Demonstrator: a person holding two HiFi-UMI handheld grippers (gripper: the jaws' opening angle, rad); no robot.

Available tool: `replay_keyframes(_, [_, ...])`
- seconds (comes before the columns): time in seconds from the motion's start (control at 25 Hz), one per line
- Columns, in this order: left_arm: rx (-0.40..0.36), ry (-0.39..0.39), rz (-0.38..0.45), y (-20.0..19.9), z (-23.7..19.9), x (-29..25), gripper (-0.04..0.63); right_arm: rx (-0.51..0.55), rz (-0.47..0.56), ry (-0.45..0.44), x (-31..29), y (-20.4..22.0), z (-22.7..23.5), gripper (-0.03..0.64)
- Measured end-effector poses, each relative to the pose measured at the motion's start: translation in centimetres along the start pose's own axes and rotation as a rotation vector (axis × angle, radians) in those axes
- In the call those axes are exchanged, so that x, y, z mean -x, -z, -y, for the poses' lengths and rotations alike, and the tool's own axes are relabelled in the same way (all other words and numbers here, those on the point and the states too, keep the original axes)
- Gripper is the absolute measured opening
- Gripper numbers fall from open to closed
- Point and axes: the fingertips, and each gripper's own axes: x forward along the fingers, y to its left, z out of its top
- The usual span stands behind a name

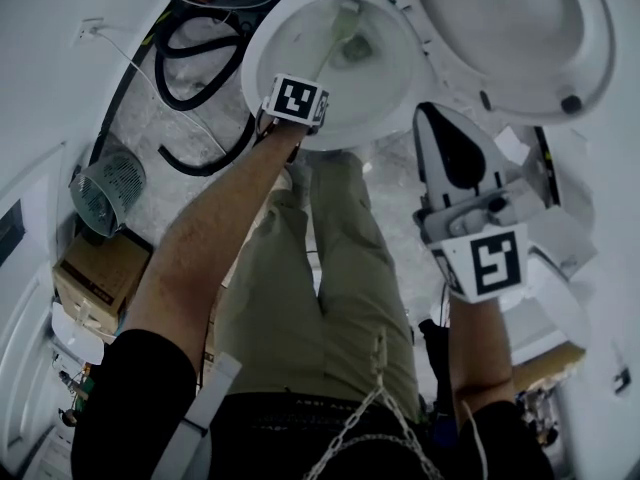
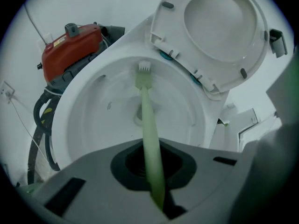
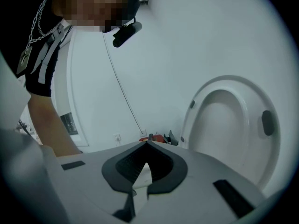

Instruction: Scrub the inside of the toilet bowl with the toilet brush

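A: First off, whereabouts of the long pale-green plastic toilet brush (image 2: pixel 148 129) with the white bristle head?

B: Down inside the white ceramic toilet bowl (image 2: pixel 88 111). Handle straight up the middle, bristles high on the far inner wall, just under the rim on the hinge side. Touching the porcelain or not, hard to tell.

A: Held how?

B: Clamped by the near end of the handle between the dark pads of the left gripper (image 2: pixel 152 171), jaws closed tight on it. In the head view, left gripper (image 1: pixel 297 101) poised over the near rim of the toilet bowl (image 1: pixel 290 28), marker cube uppermost, bare forearm behind.

A: And the other claw?

B: Right gripper (image 1: pixel 433 118) clear of the bowl, off to the right, just below the raised seat in the head view. Jaws together at the tips, nothing between them. Same story in the right gripper view: right gripper (image 3: pixel 147 146) with tips meeting, only a sliver of pale background through the gap lower down.

A: Round about?

B: White oval seat and lid (image 2: pixel 219 27) tipped up behind the bowl. Left of the bowl, red-and-grey canister machine (image 2: pixel 70 45) against the white wall. Looped black hoses (image 1: pixel 190 68) on the speckled grey floor (image 1: pixel 150 128). Nearer the camera, olive trousers (image 1: pixel 320 288), and a brown cardboard box (image 1: pixel 100 273) at lower left.
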Motion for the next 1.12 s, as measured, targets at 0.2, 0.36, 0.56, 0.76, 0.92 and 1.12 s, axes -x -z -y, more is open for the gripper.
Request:
replay_keyframes(0.2, [-0.079,-0.019,-0.043,0.1,0.6,-0.7,0.0,0.028,0.001,-0.09,-1.0,-0.9,-1.7,-0.008])
replay_keyframes(0.36, [-0.089,0.03,-0.042,0.1,2.1,-2.1,0.0,0.071,-0.012,-0.193,-1.5,-1.2,-3.6,-0.008])
replay_keyframes(0.56, [-0.121,0.051,-0.042,0.1,3.3,-2.0,0.0,0.141,-0.06,-0.288,-1.7,-0.9,-5.4,-0.008])
replay_keyframes(0.76, [-0.174,0.057,-0.072,0.8,4.7,-1.3,0.0,0.056,-0.009,-0.215,-1.6,-2.1,-4.4,-0.008])
replay_keyframes(0.92, [-0.201,0.098,-0.103,2.3,6.6,-1.5,0.0,0.004,0.052,-0.123,-1.6,-3.0,-3.8,-0.008])
replay_keyframes(1.12, [-0.237,0.141,-0.137,4.9,8.5,-1.9,0.0,-0.004,0.084,-0.075,-1.1,-3.5,-4.4,-0.008])
